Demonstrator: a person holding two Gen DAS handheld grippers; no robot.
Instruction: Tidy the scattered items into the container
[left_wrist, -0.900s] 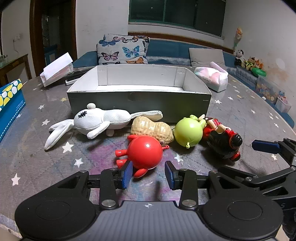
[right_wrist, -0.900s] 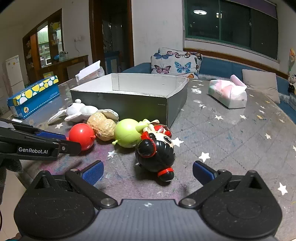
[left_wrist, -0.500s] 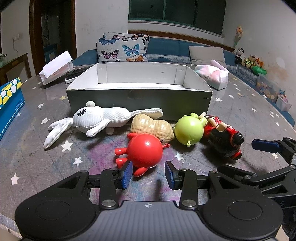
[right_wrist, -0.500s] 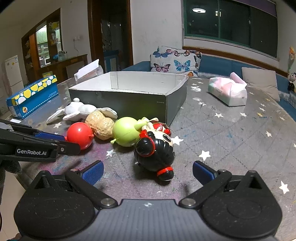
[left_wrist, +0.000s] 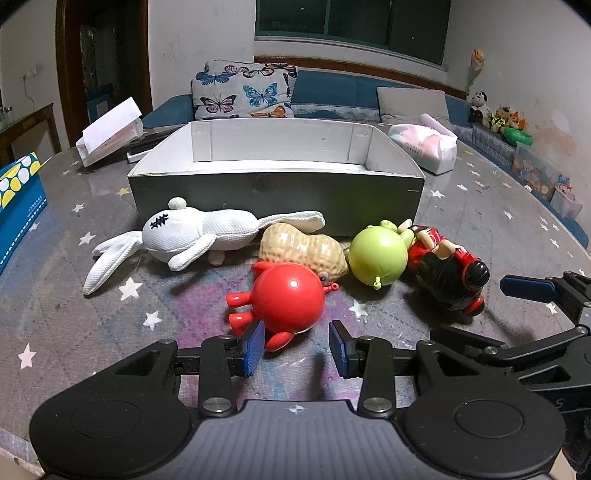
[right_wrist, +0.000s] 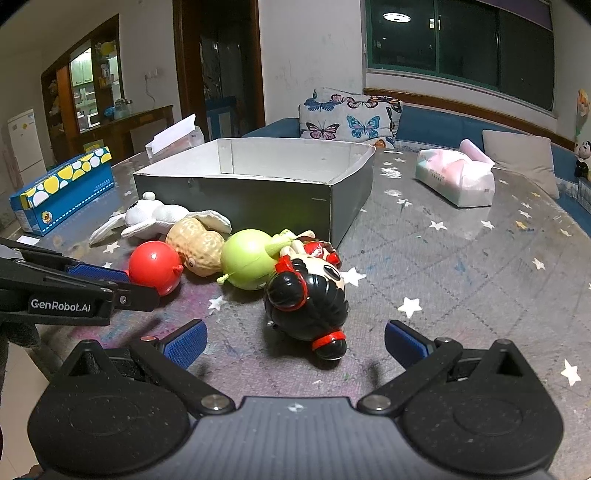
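Note:
An open grey cardboard box (left_wrist: 277, 192) (right_wrist: 258, 199) stands on the table. In front of it lie a white plush rabbit (left_wrist: 192, 236) (right_wrist: 151, 218), a peanut toy (left_wrist: 306, 251) (right_wrist: 195, 243), a red round toy (left_wrist: 288, 299) (right_wrist: 155, 266), a green round toy (left_wrist: 376, 254) (right_wrist: 247, 262) and a black-haired doll (left_wrist: 447, 277) (right_wrist: 306, 299). My left gripper (left_wrist: 297, 349) is open, its pads just short of the red toy. My right gripper (right_wrist: 293, 341) is wide open just behind the doll.
A blue dotted box (left_wrist: 18, 199) (right_wrist: 62, 188) sits at the left, a tissue pack (left_wrist: 424, 147) (right_wrist: 458, 177) at the right, a white paper holder (left_wrist: 110, 129) behind the box. A sofa with a butterfly cushion (left_wrist: 247, 92) is beyond the table.
Both grippers have edged slightly forward toward the toys. The toys and the jaws have not moved.

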